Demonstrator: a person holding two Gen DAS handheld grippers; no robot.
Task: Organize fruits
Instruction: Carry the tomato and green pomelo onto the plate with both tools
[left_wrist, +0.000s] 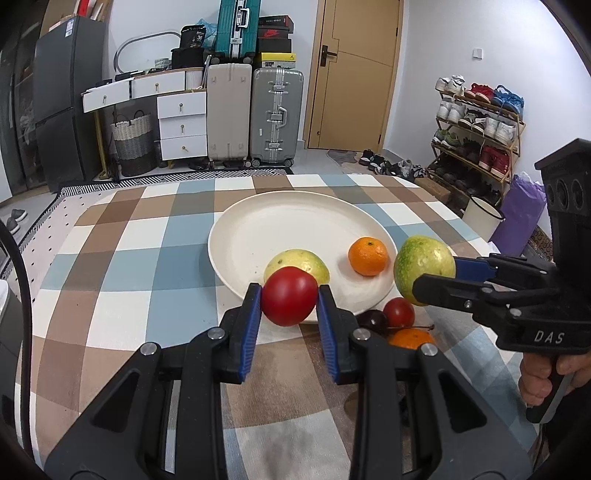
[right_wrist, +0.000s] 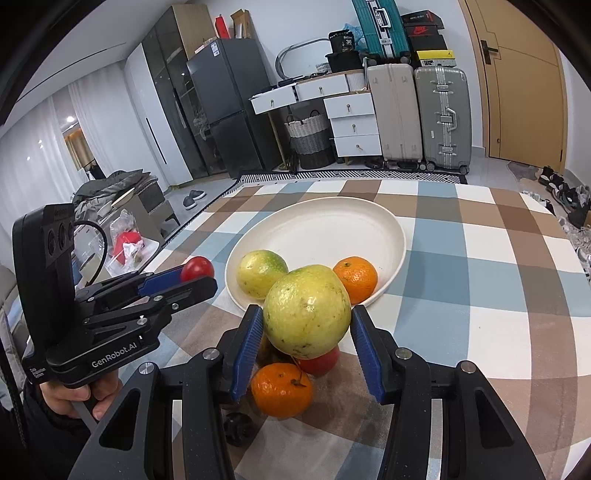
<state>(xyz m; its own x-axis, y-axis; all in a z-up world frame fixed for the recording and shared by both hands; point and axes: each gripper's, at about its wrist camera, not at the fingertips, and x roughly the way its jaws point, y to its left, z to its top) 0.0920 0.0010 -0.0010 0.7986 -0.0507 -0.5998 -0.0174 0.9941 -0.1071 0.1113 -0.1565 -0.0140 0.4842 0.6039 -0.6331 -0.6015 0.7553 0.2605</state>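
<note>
My left gripper (left_wrist: 289, 301) is black with ridged blue pads, and the tomato (left_wrist: 289, 301) in it is a glossy, even red. My right gripper (right_wrist: 307, 325) wears the same black and blue; its guava (right_wrist: 307, 312) is pale yellow-green with tiny brown specks. The plate (left_wrist: 258, 221) is plain cream. On it, a second guava (right_wrist: 260, 273) shows yellow with a green patch, and a mandarin (right_wrist: 355, 279) glows bright orange. The tablecloth (left_wrist: 147, 258) is checked in brown, dusty blue, tan and white. On the cloth: another orange mandarin (right_wrist: 281, 389), a smaller red tomato (left_wrist: 399, 313), a dark maroon fruit (left_wrist: 371, 320).
</note>
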